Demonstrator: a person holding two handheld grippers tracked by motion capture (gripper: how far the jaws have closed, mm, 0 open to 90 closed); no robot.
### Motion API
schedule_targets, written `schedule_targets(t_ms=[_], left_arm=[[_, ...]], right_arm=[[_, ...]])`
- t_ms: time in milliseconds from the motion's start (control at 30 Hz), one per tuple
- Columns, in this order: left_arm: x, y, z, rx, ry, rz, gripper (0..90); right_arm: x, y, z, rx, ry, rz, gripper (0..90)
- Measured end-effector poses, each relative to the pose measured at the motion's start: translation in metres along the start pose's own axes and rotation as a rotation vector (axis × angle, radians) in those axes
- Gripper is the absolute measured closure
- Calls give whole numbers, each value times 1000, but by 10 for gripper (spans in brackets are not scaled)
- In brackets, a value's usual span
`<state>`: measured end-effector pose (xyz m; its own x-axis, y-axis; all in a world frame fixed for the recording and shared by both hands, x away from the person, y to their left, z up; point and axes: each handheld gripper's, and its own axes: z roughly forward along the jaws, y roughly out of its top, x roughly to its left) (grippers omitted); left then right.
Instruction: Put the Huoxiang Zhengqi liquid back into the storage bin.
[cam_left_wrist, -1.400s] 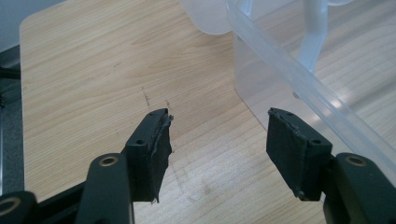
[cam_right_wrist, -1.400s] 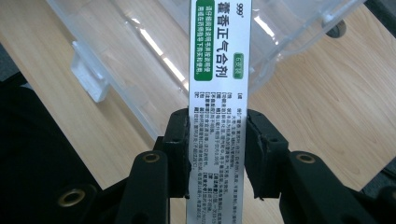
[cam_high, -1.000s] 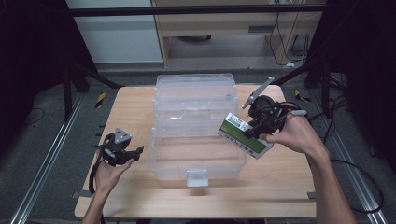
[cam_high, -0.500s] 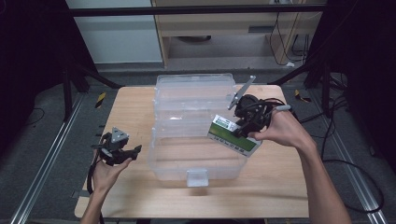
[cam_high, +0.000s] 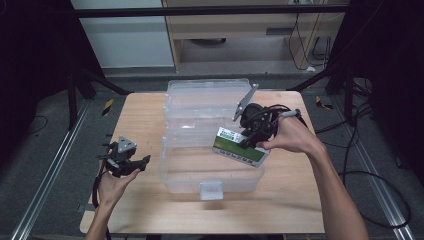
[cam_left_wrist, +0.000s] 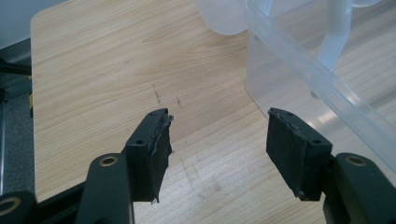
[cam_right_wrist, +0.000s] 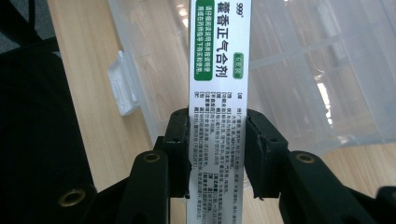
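Overhead, a pale wooden table (cam_high: 150, 125) with light grain and a few faint scuff marks, set on a grey floor (cam_high: 45, 150) between metal rails (cam_high: 47, 185); behind it a white wall panel (cam_high: 120, 35) and a beige cabinet (cam_high: 225, 30), with dark stands at both sides and black cables (cam_high: 365, 175) looping over the floor to the right. In the middle of the tabletop, a clear plastic storage box (cam_high: 210, 170), open, its lid (cam_high: 207, 97) laid back toward the far edge and a white latch (cam_high: 211, 190) on the near wall. Above the right part of the box, the right gripper (cam_high: 252, 140), jaws clamped on the narrow sides of a white and green medicine carton (cam_high: 237, 147), held tilted over the opening and not touching the box walls. In the right gripper view, the same carton (cam_right_wrist: 218, 70) running straight out between the two pads, printed text along its white face, a green band partway up. At the left edge of the table, beside the box and apart from it, the left gripper (cam_high: 131, 164), jaws wide and with nothing between them; in the left gripper view, bare wood (cam_left_wrist: 116, 70) between the fingers (cam_left_wrist: 156, 140) and the box wall (cam_left_wrist: 299, 70) at the right.
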<state>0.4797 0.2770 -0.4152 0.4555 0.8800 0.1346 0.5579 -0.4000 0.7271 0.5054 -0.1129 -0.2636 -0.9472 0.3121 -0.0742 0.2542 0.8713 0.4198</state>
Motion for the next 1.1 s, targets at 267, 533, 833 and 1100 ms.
schedule_targets(t_ms=[267, 533, 833, 1100], left_arm=[[1, -1, 1, 6, 3, -1, 392], [2, -1, 1, 5, 6, -4, 392], [2, -1, 1, 7, 7, -4, 392], [2, -1, 1, 7, 6, -2, 392]], right_arm=[[-4, 5, 14, 18, 43, -44, 645], [-3, 7, 24, 26, 86, -106, 645], [-3, 4, 33, 68, 92, -167, 645], [-1, 1, 42, 102, 99, -186, 645]])
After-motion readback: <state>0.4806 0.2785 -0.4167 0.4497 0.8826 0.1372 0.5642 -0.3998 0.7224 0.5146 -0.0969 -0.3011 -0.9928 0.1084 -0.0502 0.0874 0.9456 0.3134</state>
